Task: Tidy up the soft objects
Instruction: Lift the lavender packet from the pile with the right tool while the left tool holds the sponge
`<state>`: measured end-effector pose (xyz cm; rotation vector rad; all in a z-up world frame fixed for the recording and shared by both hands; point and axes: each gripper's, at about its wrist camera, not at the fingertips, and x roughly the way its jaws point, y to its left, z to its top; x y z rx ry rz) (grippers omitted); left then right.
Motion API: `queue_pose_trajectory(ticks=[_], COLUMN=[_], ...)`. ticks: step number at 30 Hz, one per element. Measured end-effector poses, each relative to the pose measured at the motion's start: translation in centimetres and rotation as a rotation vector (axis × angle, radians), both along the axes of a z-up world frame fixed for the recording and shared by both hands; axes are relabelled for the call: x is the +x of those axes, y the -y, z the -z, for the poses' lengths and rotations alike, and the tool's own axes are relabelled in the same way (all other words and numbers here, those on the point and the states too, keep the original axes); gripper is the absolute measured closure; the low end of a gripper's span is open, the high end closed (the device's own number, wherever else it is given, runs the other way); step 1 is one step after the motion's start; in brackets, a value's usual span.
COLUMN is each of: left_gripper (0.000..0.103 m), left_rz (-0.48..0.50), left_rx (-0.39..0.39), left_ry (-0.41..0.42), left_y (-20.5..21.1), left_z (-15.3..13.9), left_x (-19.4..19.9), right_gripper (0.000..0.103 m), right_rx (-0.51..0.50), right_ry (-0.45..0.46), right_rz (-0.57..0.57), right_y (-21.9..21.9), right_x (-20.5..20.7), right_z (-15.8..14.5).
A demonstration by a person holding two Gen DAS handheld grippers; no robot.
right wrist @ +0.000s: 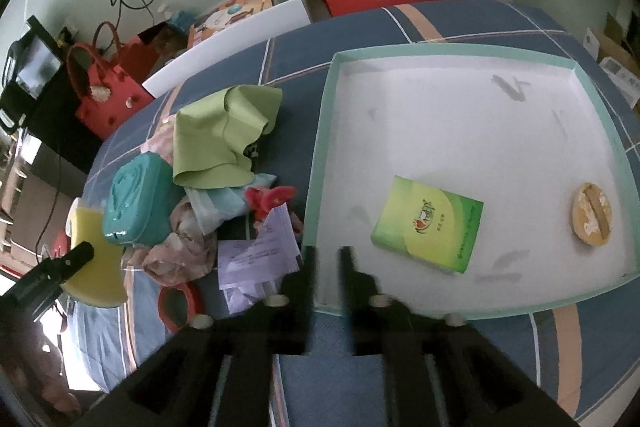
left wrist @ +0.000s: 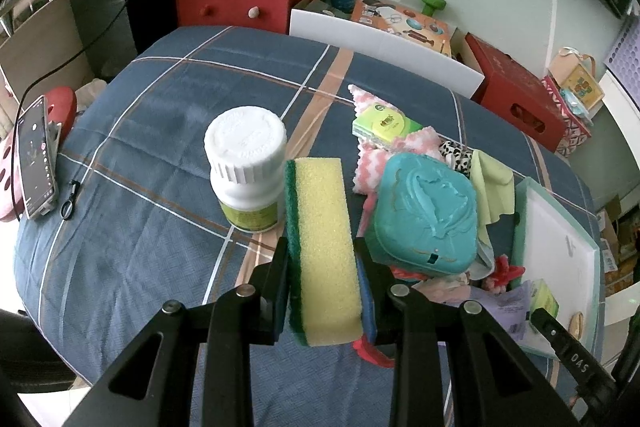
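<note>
We count two green tissue packs [right wrist: 427,225], one sponge [left wrist: 326,247], one white bottle [left wrist: 248,167], one teal case [left wrist: 426,213], one tray [right wrist: 320,163]

surface: plaid-covered table [left wrist: 140,131] | on it: white bottle [left wrist: 246,167], teal-rimmed tray [right wrist: 320,163], phone [left wrist: 37,163], cloth pile [right wrist: 224,135], possibly more

both pictures are bright with soft daylight and only faint shadows. the round lens bends everything near the edges, and the corners go black. the right gripper [right wrist: 327,259] at 6 o'clock looks smeared and blurry.
</note>
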<state>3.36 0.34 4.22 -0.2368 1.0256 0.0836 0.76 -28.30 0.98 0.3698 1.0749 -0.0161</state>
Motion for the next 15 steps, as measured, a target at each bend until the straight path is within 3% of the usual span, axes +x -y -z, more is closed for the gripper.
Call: queue_pose_trajectory(ticks=[1,5,7,15], left_gripper=[0.072,0.072,0.072,0.072], left_rz=[0.0,-0.001,0.0,-0.001], left_rx=[-0.001,0.0,0.0,0.001], left_ry=[-0.001,-0.001,-0.001,-0.001], left_y=[0.0,0.0,0.0,0.0], left_z=[0.0,0.1,0.1,0.1], left_x=[0.0,0.0,0.0,0.0], right_gripper=[0.059,0.055,0.047,0.045], right_rx=[0.003,0.025,0.04,0.089], right_ry=[0.003,0.02,0.015,-0.022], right_rz=[0.005,0.0,-0.01,-0.025], right_y=[0.1,0.1,-0.1,-0.5], right_x=[0.0,0.0,0.1,0.7], right_z=[0.0,-0.3,0.0,1.5])
